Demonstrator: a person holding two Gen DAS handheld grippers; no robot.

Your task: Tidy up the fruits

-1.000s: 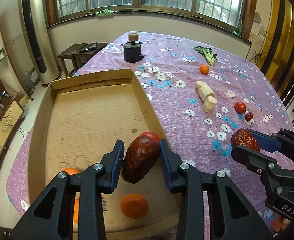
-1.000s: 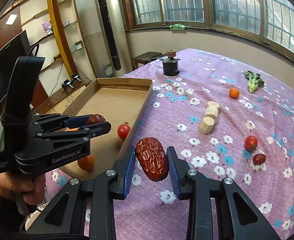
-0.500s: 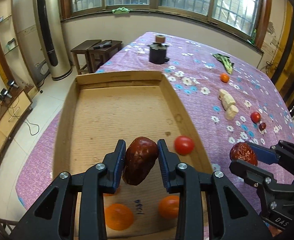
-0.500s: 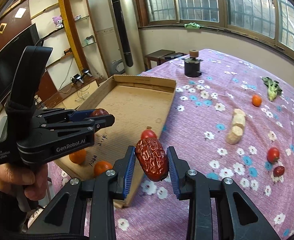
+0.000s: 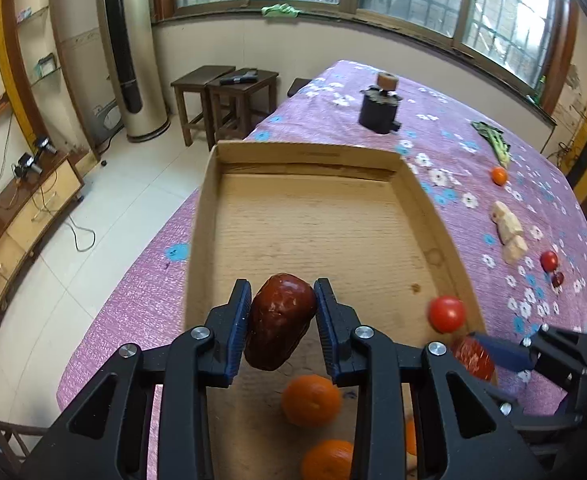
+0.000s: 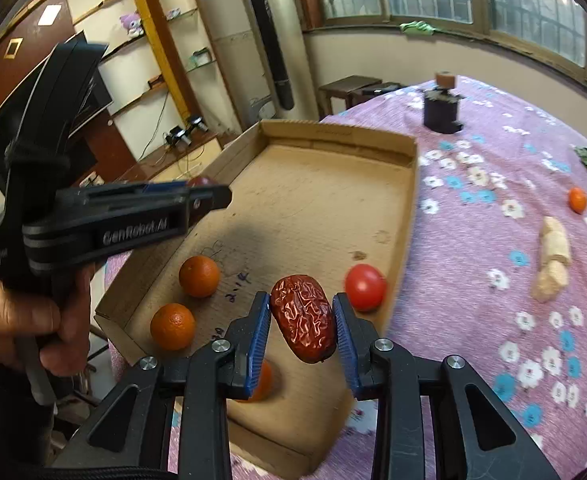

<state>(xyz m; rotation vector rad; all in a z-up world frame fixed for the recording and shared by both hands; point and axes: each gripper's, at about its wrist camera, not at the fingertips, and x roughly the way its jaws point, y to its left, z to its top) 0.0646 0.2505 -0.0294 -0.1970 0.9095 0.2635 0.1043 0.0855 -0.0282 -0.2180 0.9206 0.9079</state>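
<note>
My left gripper [image 5: 281,316] is shut on a smooth dark red date [image 5: 279,320], held above the near half of the shallow cardboard tray [image 5: 305,152]. My right gripper [image 6: 301,324] is shut on a wrinkled red date [image 6: 303,318] over the tray's near right part; in the left wrist view that date [image 5: 473,358] shows at the lower right. In the tray [image 6: 333,134] lie a tomato [image 6: 365,286] and oranges [image 6: 199,276] [image 6: 172,326]. A hand [image 6: 33,320] holds the left gripper's handle.
On the purple flowered cloth [image 5: 473,168] to the right lie an orange [image 5: 499,176], pale root pieces [image 5: 509,232], a tomato [image 5: 549,260], a small date and a green vegetable [image 5: 493,140]. A black device [image 5: 379,110] stands beyond the tray. Stools [image 5: 221,92] stand off the table's far end.
Both grippers, each still holding its date, have moved left from beside the tray to over its near part. The tomato and oranges now appear further right and lower in both views.
</note>
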